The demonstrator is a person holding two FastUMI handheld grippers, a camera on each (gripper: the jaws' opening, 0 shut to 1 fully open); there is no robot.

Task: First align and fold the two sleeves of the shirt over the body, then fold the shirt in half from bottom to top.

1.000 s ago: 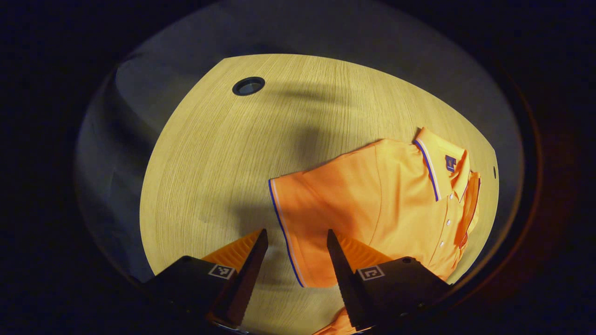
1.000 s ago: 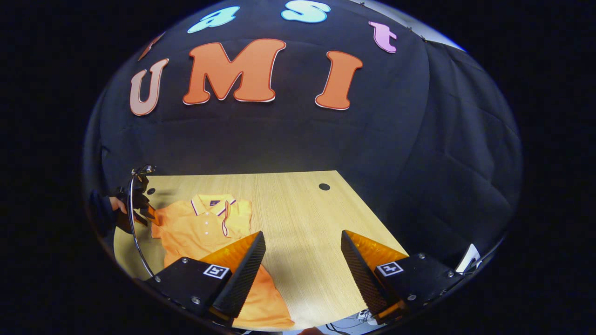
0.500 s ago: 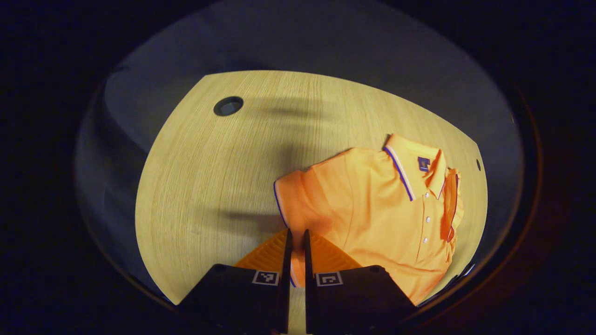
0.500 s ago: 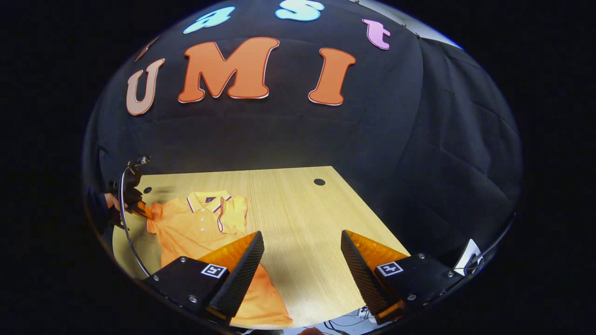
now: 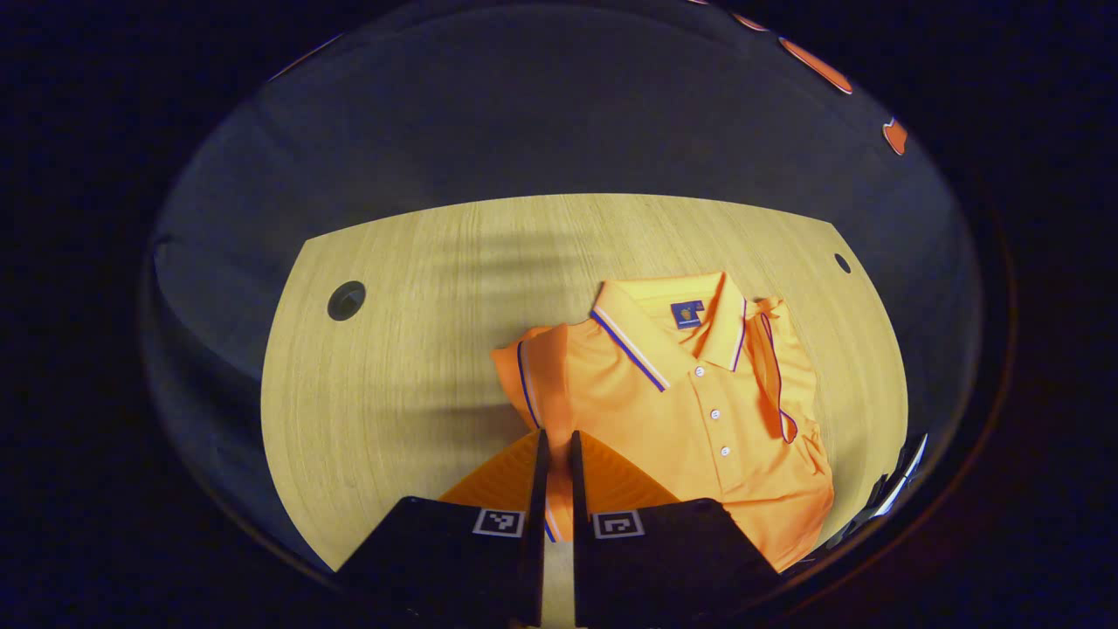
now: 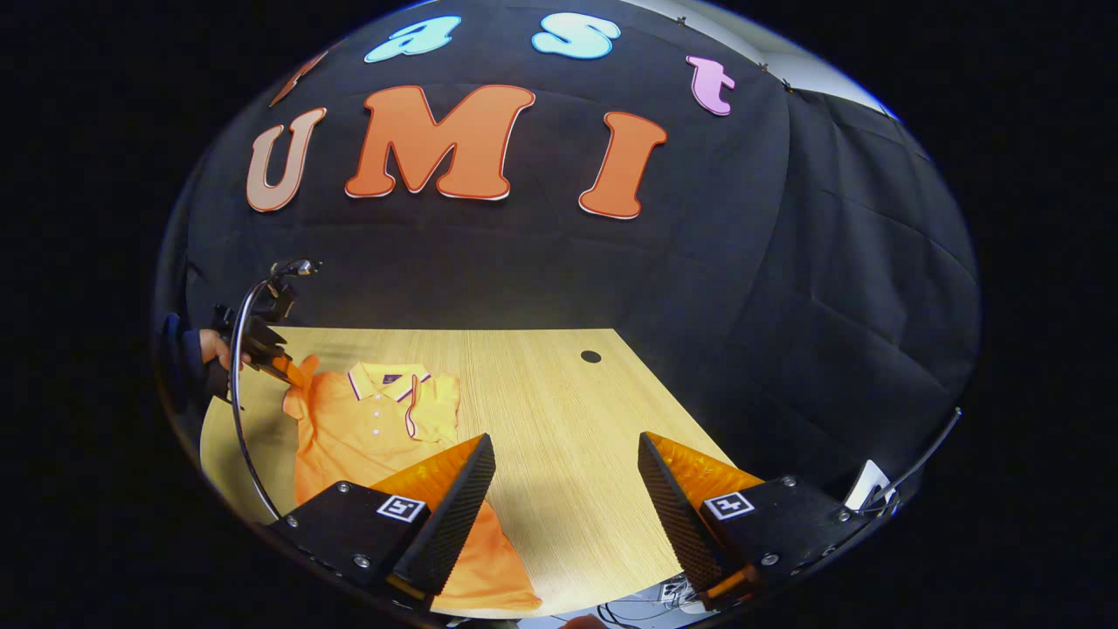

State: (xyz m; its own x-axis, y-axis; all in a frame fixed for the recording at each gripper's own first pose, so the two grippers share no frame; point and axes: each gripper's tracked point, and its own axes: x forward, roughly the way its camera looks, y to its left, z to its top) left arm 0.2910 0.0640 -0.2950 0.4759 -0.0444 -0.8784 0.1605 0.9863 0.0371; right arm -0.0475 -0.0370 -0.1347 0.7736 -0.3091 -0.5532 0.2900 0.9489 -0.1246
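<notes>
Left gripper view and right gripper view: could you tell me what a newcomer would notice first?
The bright orange polo shirt lying on the pale wooden table. The left claw is shut on its lifted sleeve, while the right claw hangs open above bare wood.

The orange polo shirt (image 5: pixel 690 419) lay face up on the wooden counter (image 5: pixel 393 384), collar away from the camera, buttons showing. One blue-trimmed sleeve (image 5: pixel 777 367) was folded over the body; the other sleeve (image 5: pixel 528 384) was raised off the counter, pinched at its cuff.
</notes>
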